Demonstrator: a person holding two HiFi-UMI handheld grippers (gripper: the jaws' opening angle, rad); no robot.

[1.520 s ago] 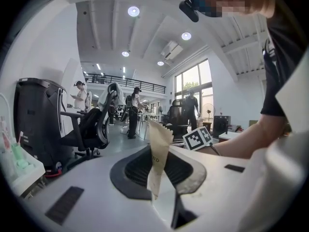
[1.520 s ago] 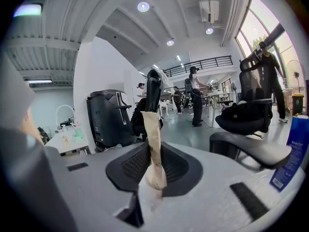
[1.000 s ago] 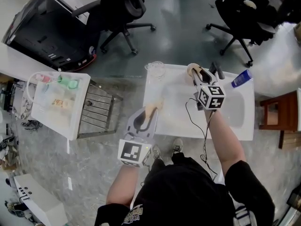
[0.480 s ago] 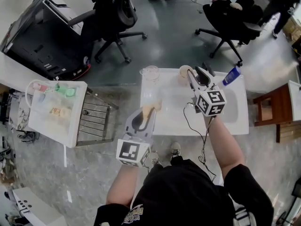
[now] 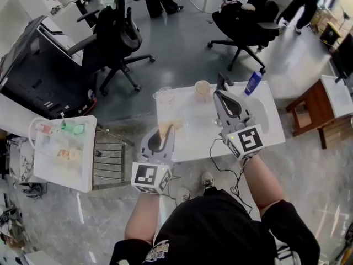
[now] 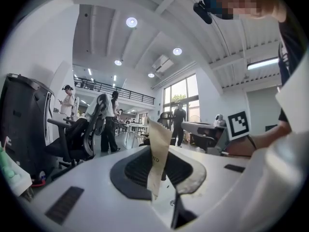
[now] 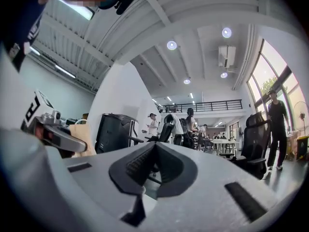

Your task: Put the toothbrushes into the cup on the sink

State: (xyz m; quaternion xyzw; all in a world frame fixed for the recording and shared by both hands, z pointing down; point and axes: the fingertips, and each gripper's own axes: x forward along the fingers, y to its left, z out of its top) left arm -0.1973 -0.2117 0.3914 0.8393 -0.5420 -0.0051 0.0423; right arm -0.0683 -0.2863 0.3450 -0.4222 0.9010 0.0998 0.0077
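Left gripper (image 5: pixel 163 138) is clamped on a flat tan toothbrush (image 6: pixel 158 149), which sticks up out of the closed jaws past the tips. Right gripper (image 5: pixel 223 101) is fully closed with nothing in it. The cup (image 5: pixel 202 90) sits on the far edge of the sink (image 5: pixel 190 139), just past the right gripper's tip and a bit to its left, ahead and right of the left one.
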